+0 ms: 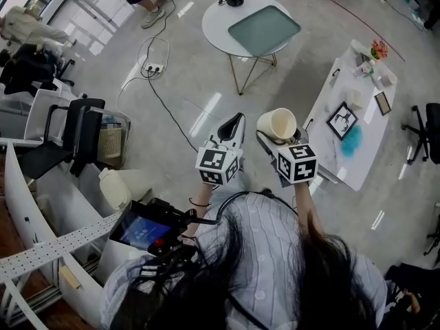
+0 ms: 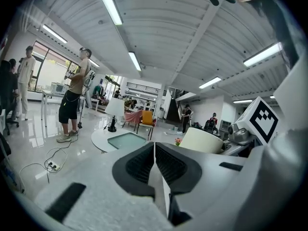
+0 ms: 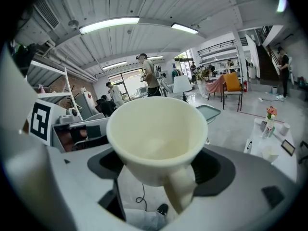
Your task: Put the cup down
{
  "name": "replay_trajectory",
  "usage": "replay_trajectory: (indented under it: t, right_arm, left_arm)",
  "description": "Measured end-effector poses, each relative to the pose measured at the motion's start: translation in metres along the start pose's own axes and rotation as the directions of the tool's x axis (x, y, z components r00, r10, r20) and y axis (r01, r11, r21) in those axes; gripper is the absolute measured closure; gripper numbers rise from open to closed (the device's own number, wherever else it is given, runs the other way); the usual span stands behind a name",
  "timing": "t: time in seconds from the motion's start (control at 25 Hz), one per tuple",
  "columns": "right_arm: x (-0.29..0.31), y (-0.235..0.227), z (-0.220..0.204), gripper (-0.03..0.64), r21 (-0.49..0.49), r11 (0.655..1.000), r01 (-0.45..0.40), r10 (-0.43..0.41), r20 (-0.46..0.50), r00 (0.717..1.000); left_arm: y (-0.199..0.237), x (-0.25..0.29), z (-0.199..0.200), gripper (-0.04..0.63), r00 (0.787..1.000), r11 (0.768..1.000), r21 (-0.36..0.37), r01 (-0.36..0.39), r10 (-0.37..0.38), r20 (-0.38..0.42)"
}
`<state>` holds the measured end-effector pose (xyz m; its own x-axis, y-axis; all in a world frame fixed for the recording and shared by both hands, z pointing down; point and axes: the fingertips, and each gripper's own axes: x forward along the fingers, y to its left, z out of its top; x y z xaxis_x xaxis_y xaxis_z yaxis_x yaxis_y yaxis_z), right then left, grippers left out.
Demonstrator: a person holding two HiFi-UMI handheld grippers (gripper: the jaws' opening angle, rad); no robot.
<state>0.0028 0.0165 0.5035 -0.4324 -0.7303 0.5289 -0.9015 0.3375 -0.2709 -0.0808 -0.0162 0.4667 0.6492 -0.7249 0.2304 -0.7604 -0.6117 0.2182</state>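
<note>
A cream cup (image 1: 278, 124) with a handle is held in the air by my right gripper (image 1: 269, 137), which is shut on it. In the right gripper view the cup (image 3: 156, 138) fills the middle, mouth toward the camera, handle pointing down between the jaws. My left gripper (image 1: 234, 121) is held beside it on the left, jaws shut with nothing between them; its closed pads (image 2: 154, 165) meet in the left gripper view, where the cup (image 2: 201, 141) shows to the right. Both grippers are well above the floor.
A white rectangular table (image 1: 371, 115) with a picture frame, a blue item and flowers stands at the right. A round table (image 1: 220, 19) with a glass inset is ahead. A cable and power strip (image 1: 154, 67) lie on the floor. Chairs and desks crowd the left.
</note>
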Motion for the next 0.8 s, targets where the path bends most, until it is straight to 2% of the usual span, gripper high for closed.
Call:
replay_trajectory:
  t: [0.56, 0.8]
  right_arm:
    - [0.038, -0.005, 0.033, 0.207, 0.052, 0.993, 0.102, -0.104, 0.041, 0.994]
    - [0.048, 0.0, 0.038, 0.207, 0.066, 0.992, 0.108, -0.111, 0.035, 0.993]
  left_arm:
    - [0.051, 0.025, 0.022, 0.577, 0.996, 0.995, 0.055, 0.086, -0.086, 0.004]
    - [0.058, 0.028, 0.028, 0.577, 0.994, 0.992, 0.057, 0.111, -0.112, 0.01]
